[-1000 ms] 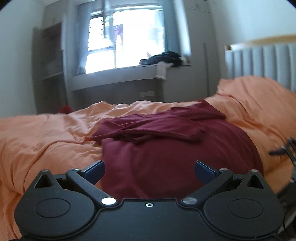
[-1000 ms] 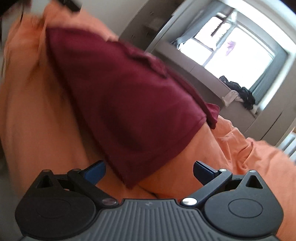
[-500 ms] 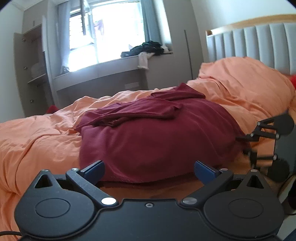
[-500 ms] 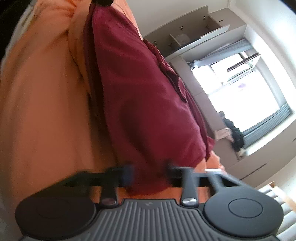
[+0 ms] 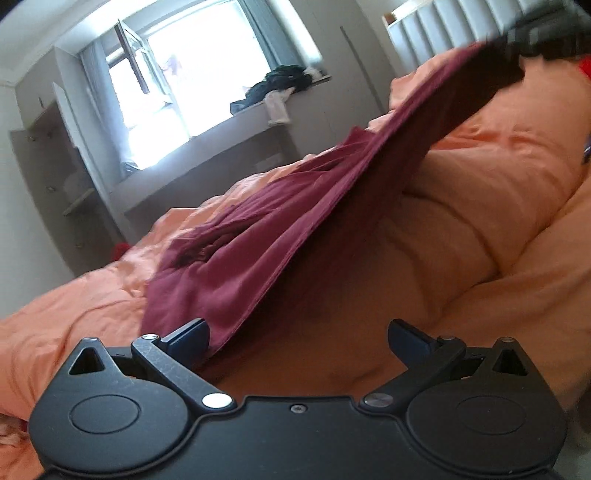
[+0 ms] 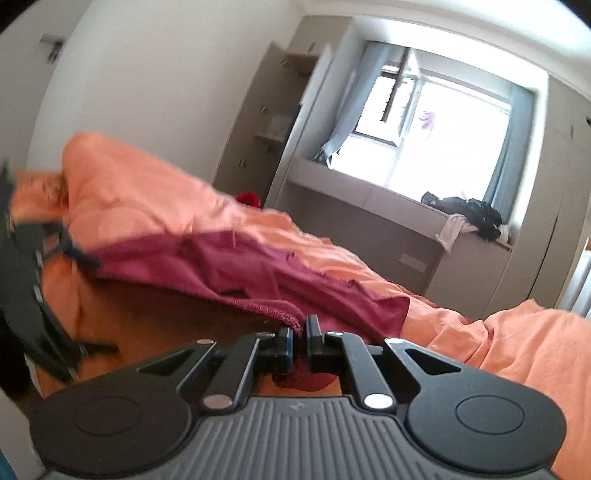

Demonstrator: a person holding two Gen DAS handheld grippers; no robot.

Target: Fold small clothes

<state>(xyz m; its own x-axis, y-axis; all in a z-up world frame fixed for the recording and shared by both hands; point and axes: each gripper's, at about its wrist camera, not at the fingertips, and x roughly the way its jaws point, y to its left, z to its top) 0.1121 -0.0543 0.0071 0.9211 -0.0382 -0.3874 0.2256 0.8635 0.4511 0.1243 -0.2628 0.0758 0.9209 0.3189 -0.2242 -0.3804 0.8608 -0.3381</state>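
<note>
A maroon garment (image 5: 266,258) lies on the orange bedding (image 5: 480,229). My right gripper (image 6: 300,332) is shut on a stitched hem corner of the maroon garment (image 6: 236,273) and holds it raised off the bed. In the left wrist view that lifted corner reaches up to a dark blur at the top right, my right gripper (image 5: 535,40). My left gripper (image 5: 297,334) is open and low at the garment's near corner. That corner sits just inside its left finger, not pinched. The right wrist view shows the left gripper (image 6: 79,254) blurred at the far left, at the garment's other corner.
A grey padded headboard (image 5: 461,29) stands at the top right. The window ledge (image 6: 406,206) beyond the bed carries a pile of dark clothes (image 6: 469,212). An open wardrobe (image 6: 273,122) stands left of the window, with something red (image 6: 249,199) low beside it.
My right gripper has shut on the garment's hem corner and lifted it, so that side now hangs in the air. My left gripper has sunk and rolled toward the near corner.
</note>
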